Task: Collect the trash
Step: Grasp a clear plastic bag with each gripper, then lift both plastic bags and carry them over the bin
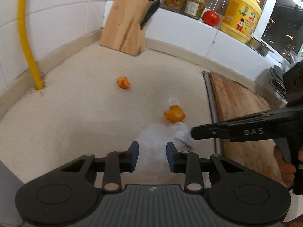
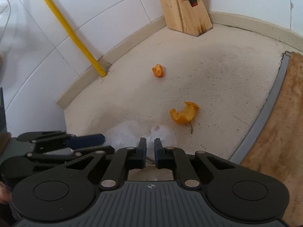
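Now plastic bag [image 1: 151, 141] lies between both grippers' fingers [image 2: 141, 151].

"DAS" in raised letters on the right gripper [image 1: 192, 132]

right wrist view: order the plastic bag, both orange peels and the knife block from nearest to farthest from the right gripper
1. Plastic bag, at the right gripper fingertips.
2. Larger orange peel, ahead, slightly right.
3. Smaller orange peel, farther ahead, mid-counter.
4. Knife block, at the back wall.

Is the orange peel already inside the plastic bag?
No. Both orange peel pieces lie out on the counter, beyond the crumpled clear plastic bag.
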Motion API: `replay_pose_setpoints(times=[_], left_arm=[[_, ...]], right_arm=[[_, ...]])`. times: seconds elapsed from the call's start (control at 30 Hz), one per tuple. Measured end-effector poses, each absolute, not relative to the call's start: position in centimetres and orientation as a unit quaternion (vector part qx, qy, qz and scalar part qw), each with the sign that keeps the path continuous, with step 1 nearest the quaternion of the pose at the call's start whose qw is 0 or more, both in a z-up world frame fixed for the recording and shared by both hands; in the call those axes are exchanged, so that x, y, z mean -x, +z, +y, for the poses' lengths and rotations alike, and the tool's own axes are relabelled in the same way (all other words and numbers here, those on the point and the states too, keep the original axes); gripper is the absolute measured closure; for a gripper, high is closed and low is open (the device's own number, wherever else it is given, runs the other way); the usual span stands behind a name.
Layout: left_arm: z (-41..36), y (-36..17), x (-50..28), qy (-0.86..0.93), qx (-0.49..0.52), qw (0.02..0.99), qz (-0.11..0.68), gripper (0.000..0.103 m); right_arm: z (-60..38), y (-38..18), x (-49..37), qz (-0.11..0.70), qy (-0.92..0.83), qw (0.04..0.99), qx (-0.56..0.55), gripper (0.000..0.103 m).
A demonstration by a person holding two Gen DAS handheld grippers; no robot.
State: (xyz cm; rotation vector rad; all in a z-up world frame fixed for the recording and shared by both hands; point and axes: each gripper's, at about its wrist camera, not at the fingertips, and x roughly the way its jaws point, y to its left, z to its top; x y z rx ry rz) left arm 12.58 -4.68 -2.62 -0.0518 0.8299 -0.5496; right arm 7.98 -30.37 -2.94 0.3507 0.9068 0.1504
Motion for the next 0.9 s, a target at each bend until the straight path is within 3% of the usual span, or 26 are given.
replay_pose_setpoints(times=[0.03,0.2,0.37,0.5,0.57,0.73,0.9], left_arm=[[-4.6,-2.7,-12.9,-0.266,0.026,0.876,0.402,0.074],[-4.4,-3.9,-14.0,-0.279,0.062,0.859,0.425,0.056],[-5.4,-5.1,-14.3,-0.280,0.046,0.855,0.433,0.050],[-5.9,-5.4,-14.1,-0.274,0.037,0.862,0.424,0.052],[-6.2,-5.3,-13.8,-0.276,0.030,0.864,0.420,0.064],[-6.3,-4.6,-13.3,-0.285,0.029,0.866,0.409,0.082],[-5.5,-3.4,-12.9,-0.286,0.033,0.873,0.393,0.084]], right_arm=[[-30.4,-2.8,-7.9,0.434,0.069,0.883,-0.167,0.090],[-31.4,-3.2,-8.3,0.430,0.041,0.882,-0.186,0.054],[-31.1,-4.2,-9.2,0.434,0.045,0.876,-0.208,0.041],[-30.6,-5.3,-9.7,0.445,0.039,0.871,-0.206,0.045],[-30.3,-5.3,-9.6,0.444,0.039,0.872,-0.201,0.049],[-30.1,-4.7,-9.2,0.440,0.042,0.876,-0.194,0.059],[-29.7,-3.4,-8.5,0.420,0.044,0.886,-0.190,0.066]])
